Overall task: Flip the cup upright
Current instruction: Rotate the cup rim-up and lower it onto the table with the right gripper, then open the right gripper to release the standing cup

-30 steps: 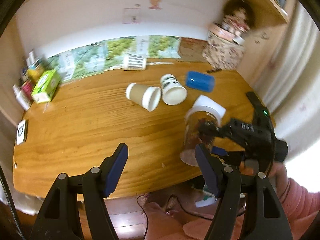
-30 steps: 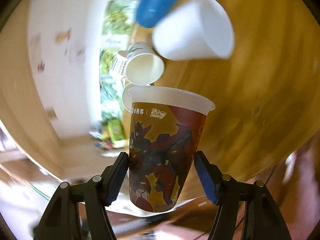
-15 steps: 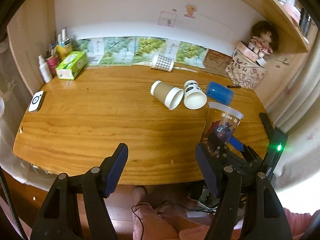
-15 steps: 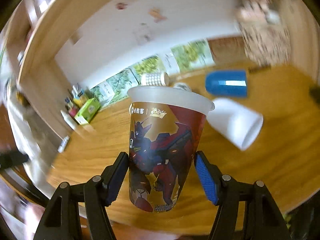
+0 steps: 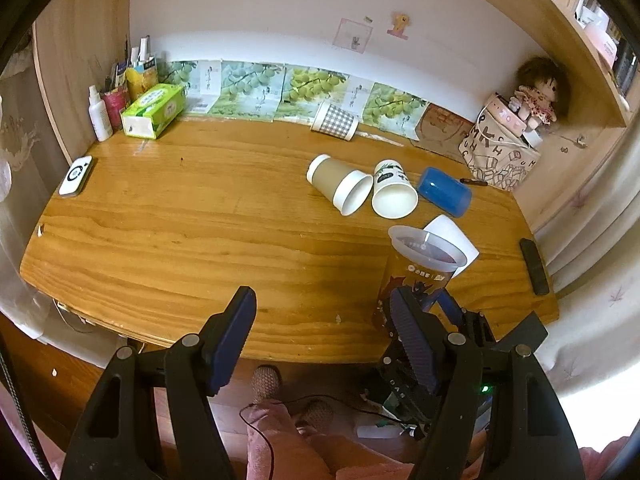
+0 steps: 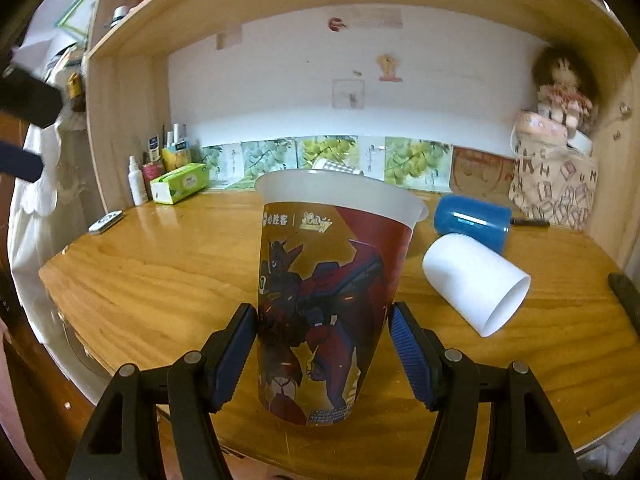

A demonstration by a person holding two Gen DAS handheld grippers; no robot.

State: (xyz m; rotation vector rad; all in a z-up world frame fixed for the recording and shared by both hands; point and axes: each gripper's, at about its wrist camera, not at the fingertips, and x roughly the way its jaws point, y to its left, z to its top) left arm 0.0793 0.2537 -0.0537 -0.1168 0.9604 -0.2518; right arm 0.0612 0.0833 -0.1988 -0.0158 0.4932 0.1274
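Printed cup (image 6: 324,300) upright near desk (image 6: 160,272) front edge, right hand-held gripper (image 6: 322,354) gripping

A green tissue box (image 5: 153,110) and a white bottle (image 5: 99,114) stood at the desk's (image 5: 180,216) back left corner. A doll (image 5: 536,94) sat on a bag (image 5: 500,152) at the right. A remote (image 5: 533,266) lay near the right edge.

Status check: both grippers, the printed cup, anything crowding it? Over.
Right gripper shut on printed cup, cup upright at desk's near edge. Left gripper open, empty. White cup lies on its side just right of it.
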